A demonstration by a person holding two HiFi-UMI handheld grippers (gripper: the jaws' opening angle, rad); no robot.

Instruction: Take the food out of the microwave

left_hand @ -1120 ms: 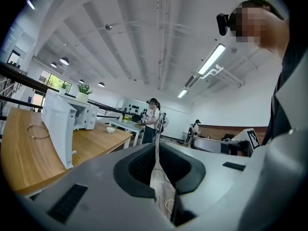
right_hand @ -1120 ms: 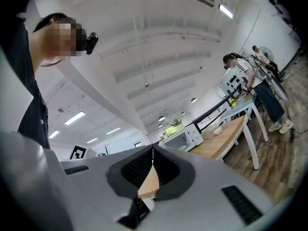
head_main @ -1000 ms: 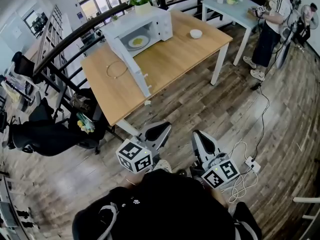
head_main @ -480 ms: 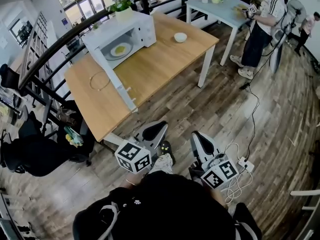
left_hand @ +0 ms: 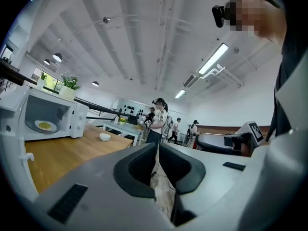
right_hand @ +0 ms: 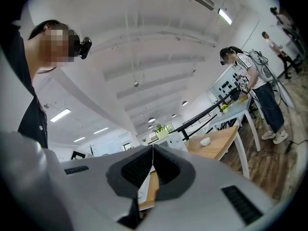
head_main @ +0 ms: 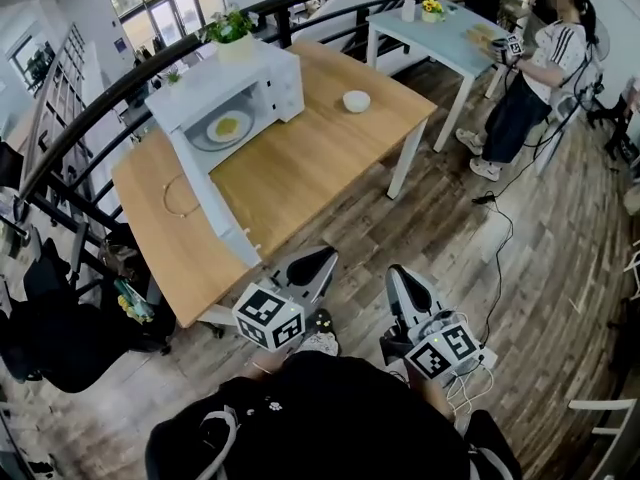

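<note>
A white microwave [head_main: 235,88] stands at the far side of a wooden table [head_main: 300,163], its door [head_main: 210,203] swung open toward me. Inside lies a plate with yellow food [head_main: 227,126], which also shows in the left gripper view as the plate [left_hand: 44,125] inside the microwave [left_hand: 53,114]. My left gripper [head_main: 310,266] and right gripper [head_main: 405,288] hang over the floor short of the table's near edge, both shut and empty. The left gripper [left_hand: 157,146] points past the table's end. The right gripper [right_hand: 152,147] points toward the table.
A small white bowl [head_main: 356,100] sits right of the microwave, and a thin ring [head_main: 180,196] lies left of the door. A potted plant [head_main: 228,26] tops the microwave. A person [head_main: 530,88] stands by a light-blue table [head_main: 440,28]. Cables [head_main: 490,353] lie on the floor at right; a railing [head_main: 90,108] runs behind.
The table and microwave have slid left and nearer in the head view as I step closer. Both grippers stay shut, held the same way in front of me.
</note>
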